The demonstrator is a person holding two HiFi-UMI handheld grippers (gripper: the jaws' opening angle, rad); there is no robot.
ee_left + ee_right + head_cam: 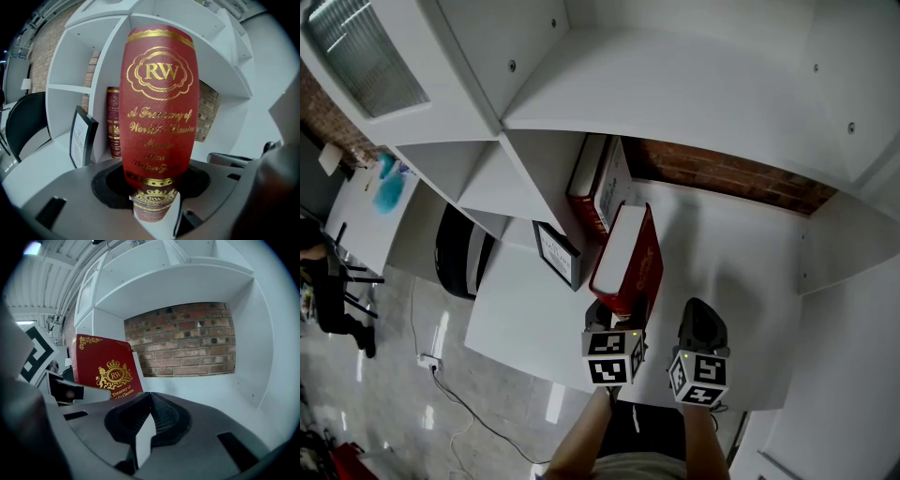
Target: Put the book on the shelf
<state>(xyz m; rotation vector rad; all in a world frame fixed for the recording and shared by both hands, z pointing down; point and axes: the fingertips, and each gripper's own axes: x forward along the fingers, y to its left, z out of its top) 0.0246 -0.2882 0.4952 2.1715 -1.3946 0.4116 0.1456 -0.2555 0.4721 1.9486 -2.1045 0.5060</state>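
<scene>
Our left gripper is clamped on the foot of the red book, which stands upright at the front of the shelf's wide bay. Our right gripper, at its three o'clock, has its jaws together on nothing. A second book leans at twelve o'clock, and a picture frame stands at nine.

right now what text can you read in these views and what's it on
"RW": gold crest at the top of the book spine, left gripper view.
"A Treasury of World's Classics": same spine, below the crest; the lines under it are too blurred to read.
"RW", "Treasury of" and "Classics": book's front cover, right gripper view, partly hidden.
The frame: print too small to read.
The second book on the shelf: gold print too small to read.
</scene>
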